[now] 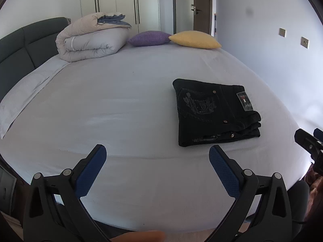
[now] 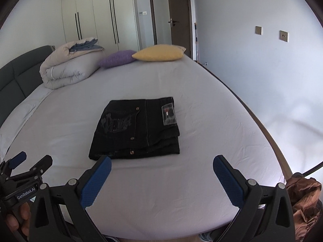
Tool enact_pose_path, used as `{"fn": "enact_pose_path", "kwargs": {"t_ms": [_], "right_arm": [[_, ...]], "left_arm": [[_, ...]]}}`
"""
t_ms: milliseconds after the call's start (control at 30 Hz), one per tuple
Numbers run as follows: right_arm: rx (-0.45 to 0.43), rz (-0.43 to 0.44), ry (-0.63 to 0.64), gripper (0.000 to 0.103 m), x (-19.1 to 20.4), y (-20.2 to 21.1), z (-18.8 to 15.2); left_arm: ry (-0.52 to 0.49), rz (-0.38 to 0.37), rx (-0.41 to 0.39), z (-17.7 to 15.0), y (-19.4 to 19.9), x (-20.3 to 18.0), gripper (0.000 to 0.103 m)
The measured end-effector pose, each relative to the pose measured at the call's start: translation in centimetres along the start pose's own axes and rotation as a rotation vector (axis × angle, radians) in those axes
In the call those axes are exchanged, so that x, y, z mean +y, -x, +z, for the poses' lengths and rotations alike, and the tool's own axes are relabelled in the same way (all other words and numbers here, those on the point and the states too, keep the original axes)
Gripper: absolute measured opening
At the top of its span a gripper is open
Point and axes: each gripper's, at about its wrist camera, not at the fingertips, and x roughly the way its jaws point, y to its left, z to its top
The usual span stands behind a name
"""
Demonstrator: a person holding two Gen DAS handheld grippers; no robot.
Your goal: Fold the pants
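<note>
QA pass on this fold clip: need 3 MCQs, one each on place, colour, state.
1. Where do the black pants lie?
A. on the bed sheet
B. on the rolled duvet
C. between the tongs

2. Which colours are the two cushions?
A. red and green
B. purple and yellow
C. both white

3. How are the pants?
A. spread flat, full length
B. hanging off the bed
C. folded into a compact stack

Key: A, sheet shows all around them; B, both sit side by side at the far edge; C, layered edges show, with right tongs and left tongs open and empty.
</note>
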Motion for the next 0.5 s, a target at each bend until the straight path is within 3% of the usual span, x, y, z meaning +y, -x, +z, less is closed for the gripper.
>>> {"fn": "enact_pose_path", "kwargs": {"t_ms": [500], "right_arm": [[0.031, -0.001, 0.026, 0.103, 0.5, -0.8, -0.1]], "left_arm": [[0.006, -0.008, 0.040, -0.8, -1.6, -0.1, 0.103]]}}
